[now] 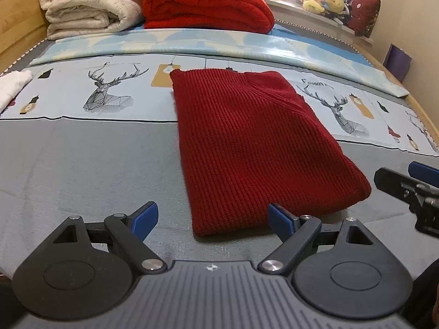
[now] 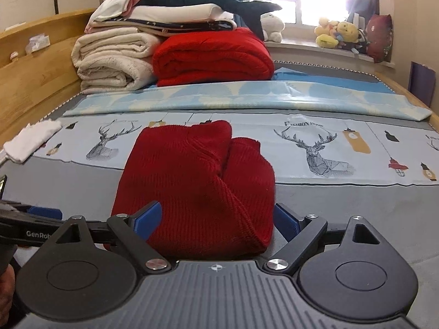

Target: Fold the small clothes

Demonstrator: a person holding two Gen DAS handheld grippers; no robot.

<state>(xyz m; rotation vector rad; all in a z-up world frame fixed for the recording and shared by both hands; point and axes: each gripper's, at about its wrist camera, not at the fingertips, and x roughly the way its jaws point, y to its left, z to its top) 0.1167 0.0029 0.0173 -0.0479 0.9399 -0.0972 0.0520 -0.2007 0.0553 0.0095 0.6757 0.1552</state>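
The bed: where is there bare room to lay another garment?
Bare grey sheet lies left of the dark red sweater, below the deer print. The far end is crowded with the cream blanket and red blanket.

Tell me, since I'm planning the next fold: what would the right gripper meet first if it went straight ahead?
Probably the dark red knit sweater. Its near folded edge already lies between the open fingers of the right gripper, so it would meet that almost at once, though exact height above the bed is unclear.
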